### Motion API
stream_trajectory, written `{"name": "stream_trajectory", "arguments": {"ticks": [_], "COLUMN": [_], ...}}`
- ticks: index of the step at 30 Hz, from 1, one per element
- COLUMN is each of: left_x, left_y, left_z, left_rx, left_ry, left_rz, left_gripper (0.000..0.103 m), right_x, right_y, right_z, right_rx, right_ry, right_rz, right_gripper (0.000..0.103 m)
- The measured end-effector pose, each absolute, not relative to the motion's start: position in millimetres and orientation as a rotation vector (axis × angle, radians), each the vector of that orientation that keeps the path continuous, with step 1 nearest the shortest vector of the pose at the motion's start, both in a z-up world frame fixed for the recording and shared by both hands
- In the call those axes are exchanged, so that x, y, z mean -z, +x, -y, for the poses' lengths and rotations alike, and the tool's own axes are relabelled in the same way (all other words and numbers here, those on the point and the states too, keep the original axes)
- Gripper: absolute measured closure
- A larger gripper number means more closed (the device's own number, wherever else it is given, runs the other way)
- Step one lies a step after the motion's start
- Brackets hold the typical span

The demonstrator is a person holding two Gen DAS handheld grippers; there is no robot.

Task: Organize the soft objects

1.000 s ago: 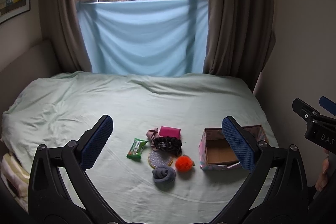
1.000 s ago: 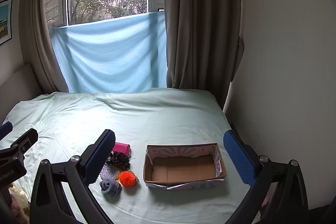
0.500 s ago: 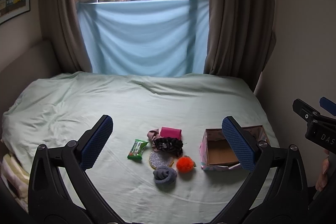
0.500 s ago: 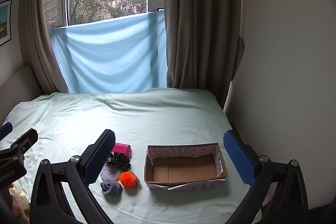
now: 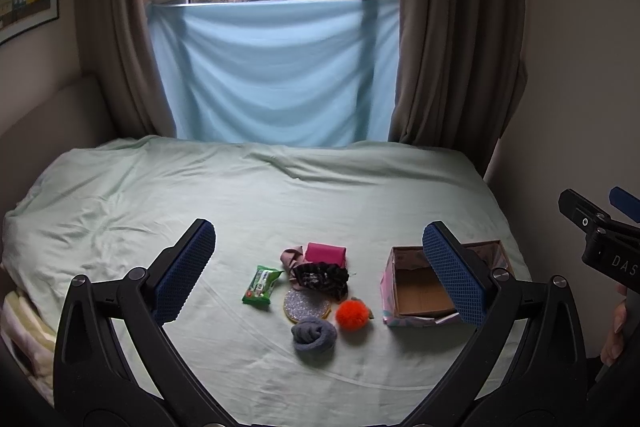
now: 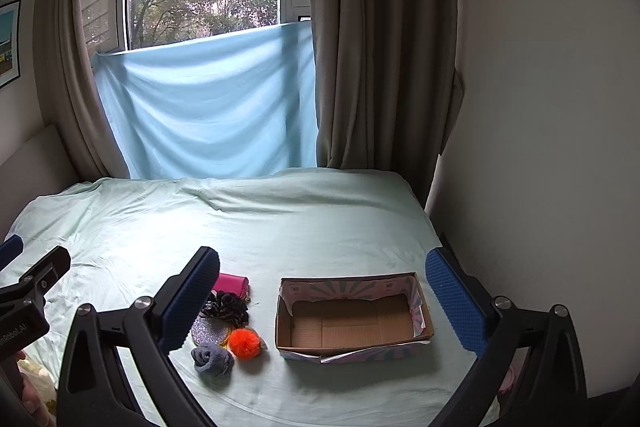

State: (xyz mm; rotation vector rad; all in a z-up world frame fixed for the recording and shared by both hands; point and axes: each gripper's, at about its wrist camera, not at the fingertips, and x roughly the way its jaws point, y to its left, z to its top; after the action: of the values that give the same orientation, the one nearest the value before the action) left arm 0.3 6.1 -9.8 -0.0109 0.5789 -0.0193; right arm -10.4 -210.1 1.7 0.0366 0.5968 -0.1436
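Note:
A cluster of small items lies on the pale green bed point(image 5: 200, 195): a grey rolled sock point(image 5: 314, 334) point(image 6: 212, 358), an orange pompom point(image 5: 352, 313) point(image 6: 244, 343), a glittery silver disc point(image 5: 306, 303) point(image 6: 210, 331), a dark scrunchie point(image 5: 322, 275) point(image 6: 226, 307), a magenta pouch point(image 5: 325, 254) point(image 6: 232, 283), a pink fabric piece point(image 5: 290, 255) and a green wipes packet point(image 5: 261, 283). An empty cardboard box point(image 5: 416, 291) point(image 6: 352, 323) sits to their right. My left gripper point(image 5: 320, 267) hovers open above the cluster. Over the box, my right gripper point(image 6: 324, 291) is open, holding nothing.
A wall point(image 6: 540, 107) runs close along the bed's right edge. Brown curtains point(image 5: 452, 27) and a light blue cloth point(image 5: 272, 71) hang at the window behind the bed. A striped fabric point(image 5: 20, 327) lies at the bed's near left corner. A hand point(image 5: 614, 331) shows at the right.
Both views have shifted only slightly; the objects sit a touch further right in the left wrist view. Nothing was grasped or moved.

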Motion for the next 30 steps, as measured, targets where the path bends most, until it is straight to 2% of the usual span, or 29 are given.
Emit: {"name": "stream_trajectory", "arguments": {"ticks": [7, 11, 19, 30], "left_x": [3.8, 17.9, 65.5, 154.9], "left_y": [8.5, 16.4, 42.9, 117.7], "left_z": [-11.5, -32.1, -99.0, -183.1], "left_rx": [0.005, -0.029, -0.020, 0.133], "left_ry": [-0.006, -0.025, -0.025, 0.048], "left_rz": [-0.622, -0.641, -0.730, -0.871], "left_gripper": [0.000, 0.000, 0.000, 0.000], "right_x": [-4.6, 3.3, 54.2, 144.9], "right_y": [-3.7, -1.3, 12.0, 39.0], "right_z": [211.5, 203.9, 153.7, 70.0], "right_rx": [0.128, 0.097, 0.094, 0.203], "right_ry": [0.045, 0.028, 0.070, 0.166], "right_rz": [-0.634, -0.625, -0.703, -0.839], "right_gripper": [0.000, 0.000, 0.000, 0.000]}}
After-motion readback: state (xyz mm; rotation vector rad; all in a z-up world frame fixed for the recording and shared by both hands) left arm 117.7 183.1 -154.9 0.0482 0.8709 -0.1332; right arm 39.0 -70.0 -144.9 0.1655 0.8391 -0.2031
